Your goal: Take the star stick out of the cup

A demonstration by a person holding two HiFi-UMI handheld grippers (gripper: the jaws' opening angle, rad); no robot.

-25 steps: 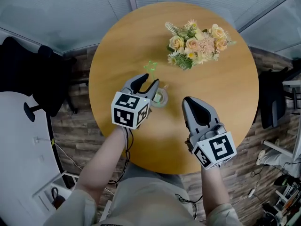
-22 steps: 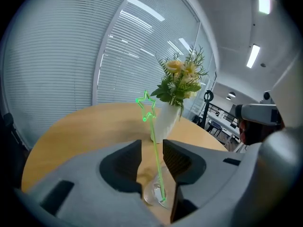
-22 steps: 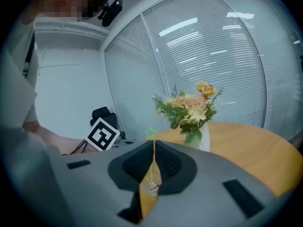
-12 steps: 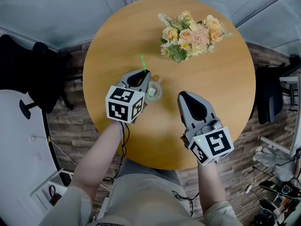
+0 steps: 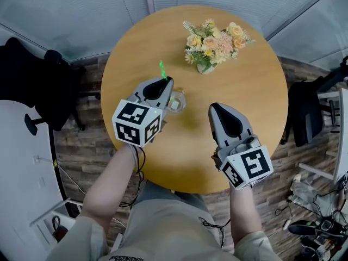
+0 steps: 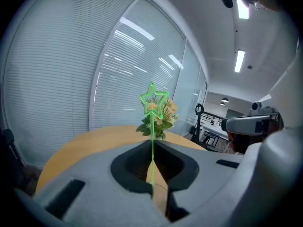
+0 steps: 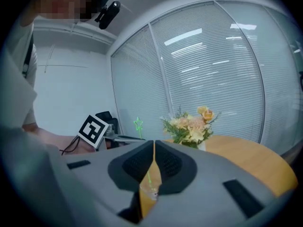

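Note:
A thin green star stick (image 5: 162, 69) rises above my left gripper (image 5: 166, 86), whose jaws are shut on its shaft. In the left gripper view the stick (image 6: 152, 136) stands upright between the closed jaws, star on top. The clear cup (image 5: 177, 103) stands on the round wooden table (image 5: 250, 107), just right of the left gripper's tip. In the right gripper view the stick (image 7: 138, 124) slants down into the cup (image 7: 151, 191). My right gripper (image 5: 218, 110) hovers right of the cup, shut and holding nothing.
A vase of peach and yellow flowers (image 5: 213, 41) stands at the table's far side, behind the cup. Office chairs (image 5: 304, 113) sit off the table's right edge, and a dark chair (image 5: 38, 91) off its left edge. Window blinds fill the background.
My left gripper stood open around the stick a second ago and has since closed on it. The star now shows edge-on. The right gripper has barely moved.

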